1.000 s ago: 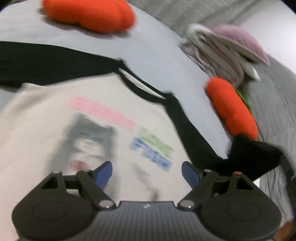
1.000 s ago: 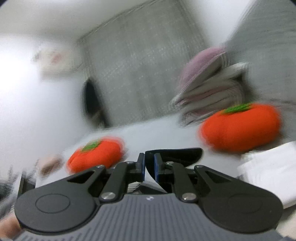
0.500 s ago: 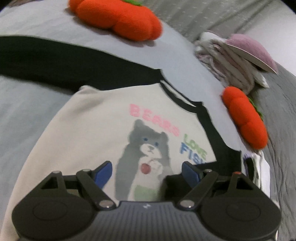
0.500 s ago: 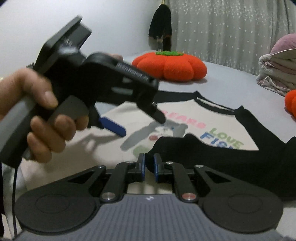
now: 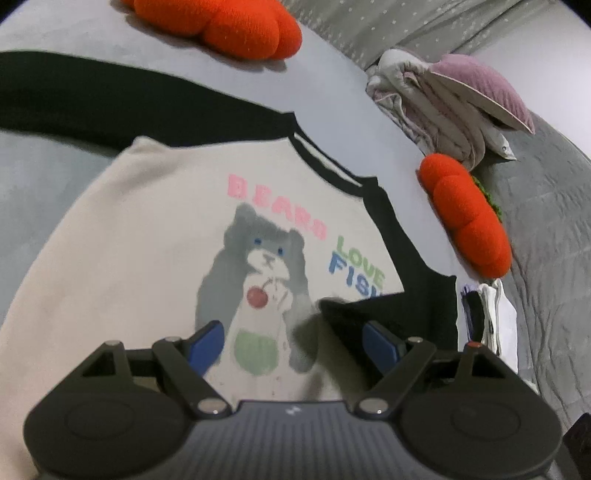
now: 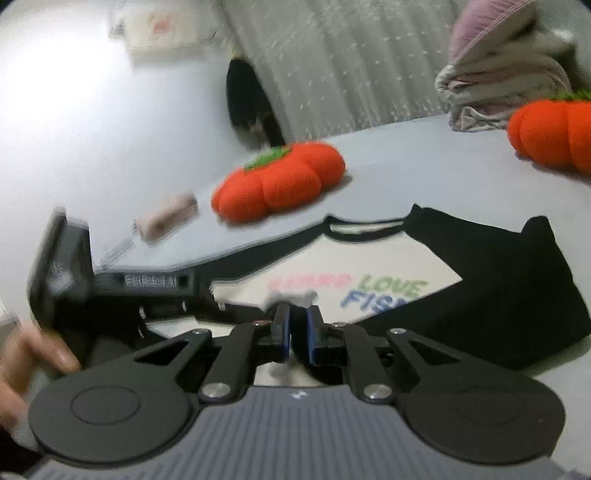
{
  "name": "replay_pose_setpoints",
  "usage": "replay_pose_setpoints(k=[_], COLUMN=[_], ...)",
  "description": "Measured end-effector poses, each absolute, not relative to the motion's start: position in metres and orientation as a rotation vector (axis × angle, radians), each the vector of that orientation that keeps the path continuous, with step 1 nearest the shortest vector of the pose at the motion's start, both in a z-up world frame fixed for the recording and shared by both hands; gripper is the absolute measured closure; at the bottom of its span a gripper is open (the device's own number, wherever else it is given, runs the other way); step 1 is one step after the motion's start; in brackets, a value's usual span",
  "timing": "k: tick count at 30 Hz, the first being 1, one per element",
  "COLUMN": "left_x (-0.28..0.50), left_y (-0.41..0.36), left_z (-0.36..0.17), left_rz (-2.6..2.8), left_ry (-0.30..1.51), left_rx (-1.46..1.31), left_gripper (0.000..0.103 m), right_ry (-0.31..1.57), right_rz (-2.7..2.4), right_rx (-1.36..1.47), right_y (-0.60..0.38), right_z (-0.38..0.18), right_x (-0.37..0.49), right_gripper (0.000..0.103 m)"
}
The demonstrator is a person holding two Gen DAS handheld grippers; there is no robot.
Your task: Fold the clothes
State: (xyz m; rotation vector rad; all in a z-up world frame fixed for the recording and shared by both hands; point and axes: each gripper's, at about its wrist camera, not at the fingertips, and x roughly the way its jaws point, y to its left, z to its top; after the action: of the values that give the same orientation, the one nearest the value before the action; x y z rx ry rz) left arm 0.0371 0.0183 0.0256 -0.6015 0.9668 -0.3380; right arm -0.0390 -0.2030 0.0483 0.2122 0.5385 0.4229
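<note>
A cream shirt (image 5: 147, 236) with black sleeves and a bear print lies flat on the grey bed; it also shows in the right wrist view (image 6: 369, 273). Its right black sleeve (image 5: 413, 295) is folded in over the chest, also seen in the right wrist view (image 6: 509, 295). The left black sleeve (image 5: 110, 99) stretches out flat. My left gripper (image 5: 293, 341) is open and empty just above the bear print. My right gripper (image 6: 296, 332) is nearly shut, low over the shirt front; no cloth shows between its pads. The left gripper's body (image 6: 110, 291) appears at the left of the right wrist view.
Two orange pumpkin cushions (image 5: 229, 22) (image 5: 469, 221) lie on the bed beyond and to the right of the shirt. A pile of folded pink and white laundry (image 5: 450, 99) sits at the back right. A small white folded item (image 5: 495, 317) lies by the right sleeve.
The right gripper has let the black sleeve down onto the shirt front and pulled back. The left gripper has shifted slightly, staying open over the bear print.
</note>
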Motion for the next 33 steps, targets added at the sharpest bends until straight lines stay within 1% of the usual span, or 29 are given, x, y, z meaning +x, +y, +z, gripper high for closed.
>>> replay_pose_setpoints(k=[6,7,8,9,11,12,17,22,25,26,27,28,29,31,33], left_x=[0.035,0.034,0.034,0.033,0.032,0.032,0.029,0.029,0.029,0.029,0.030,0.030,0.031,0.029,0.027], left_y=[0.014,0.014,0.013,0.013,0.012,0.012,0.008,0.005,0.003,0.002,0.002,0.001,0.001,0.003,0.005], left_z=[0.022,0.021,0.021,0.021,0.020,0.019,0.008,0.006,0.005,0.004,0.004,0.004,0.005,0.012,0.019], left_rz=[-0.357,-0.360,-0.362,-0.363,-0.366,-0.366,-0.370,-0.359,-0.352,-0.350,-0.356,-0.363,-0.369,-0.370,-0.370], left_ry=[0.986,0.990,0.993,0.995,0.998,0.998,1.040,1.022,1.011,1.008,1.002,0.995,0.989,0.945,0.901], left_rx=[-0.611,-0.610,-0.613,-0.616,-0.630,-0.641,-0.763,-0.773,-0.780,-0.782,-0.773,-0.765,-0.756,-0.734,-0.712], left_gripper=[0.022,0.025,0.032,0.036,0.051,0.053,0.054,0.053,0.055,0.064,0.071,0.083,0.092,0.096,0.097], right_ry=[0.619,0.627,0.635,0.641,0.634,0.627,0.596,0.591,0.582,0.579,0.577,0.573,0.569,0.557,0.543], right_rz=[0.510,0.511,0.511,0.506,0.505,0.505,0.502,0.498,0.499,0.497,0.496,0.495,0.494,0.495,0.497], right_rx=[-0.014,-0.026,-0.037,-0.042,-0.038,-0.035,-0.023,-0.060,-0.066,-0.064,-0.062,-0.059,-0.057,-0.060,-0.066], right_y=[-0.159,-0.157,-0.155,-0.155,-0.158,-0.159,-0.164,-0.158,-0.157,-0.158,-0.158,-0.158,-0.159,-0.158,-0.156], right_z=[0.036,0.033,0.030,0.028,0.030,0.032,0.043,0.040,0.042,0.042,0.042,0.043,0.043,0.044,0.045], right_x=[-0.047,-0.047,-0.047,-0.048,-0.054,-0.055,-0.059,-0.060,-0.061,-0.061,-0.061,-0.061,-0.061,-0.062,-0.063], right_gripper=[0.091,0.091,0.091,0.091,0.091,0.091,0.091,0.091,0.091,0.091,0.091,0.091,0.091,0.091,0.091])
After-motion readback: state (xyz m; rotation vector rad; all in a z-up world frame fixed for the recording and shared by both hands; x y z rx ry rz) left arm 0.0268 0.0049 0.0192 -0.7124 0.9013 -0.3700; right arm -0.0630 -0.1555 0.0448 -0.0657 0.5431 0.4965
